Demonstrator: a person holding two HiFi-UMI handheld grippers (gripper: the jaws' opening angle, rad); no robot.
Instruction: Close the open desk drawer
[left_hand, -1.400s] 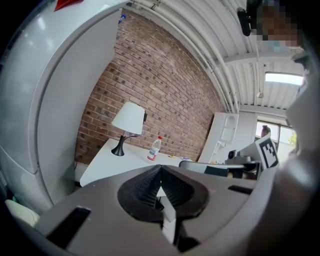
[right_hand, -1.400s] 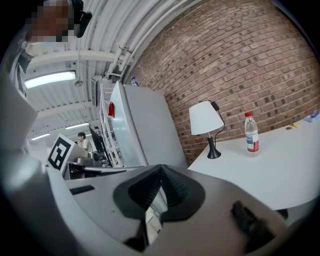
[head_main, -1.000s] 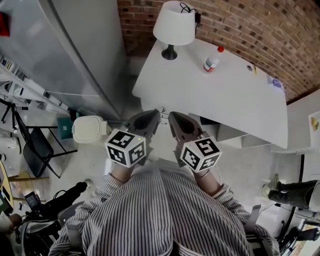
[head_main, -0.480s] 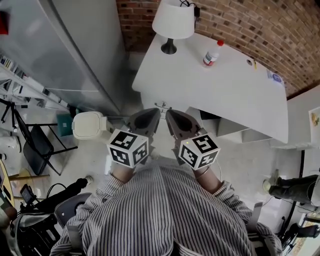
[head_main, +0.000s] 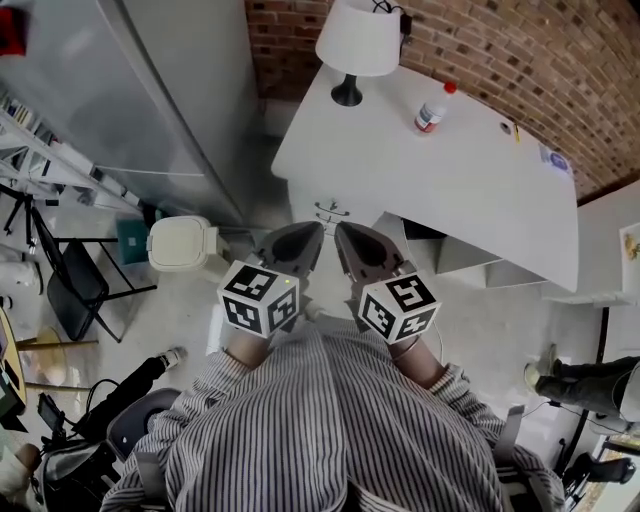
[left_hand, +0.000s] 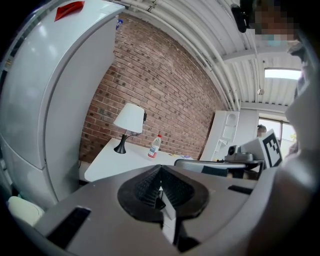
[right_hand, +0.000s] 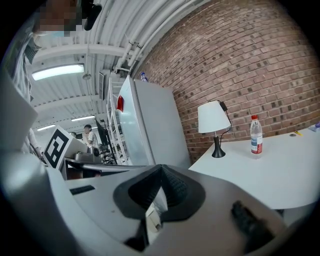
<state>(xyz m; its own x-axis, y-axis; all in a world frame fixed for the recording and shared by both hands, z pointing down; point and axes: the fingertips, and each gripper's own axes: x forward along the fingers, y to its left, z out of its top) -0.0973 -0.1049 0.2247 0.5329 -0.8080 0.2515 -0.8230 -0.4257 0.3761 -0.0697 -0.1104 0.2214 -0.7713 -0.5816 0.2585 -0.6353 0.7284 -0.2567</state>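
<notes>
Over last second, view slid a little: table (head_main: 440, 170) sits slightly farther from both tools, more of its front showing. Left tool (left_hand: 159, 172) and right tool (right_hand: 161, 170) pressed together, empty, held close to chest. Drawer (head_main: 452, 256) appears to jut open under table's near edge, right of tools, apart from them. Closing it calls for reach and push on drawer front.

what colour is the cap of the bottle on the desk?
Red; the bottle shows best in the right gripper view.
</notes>
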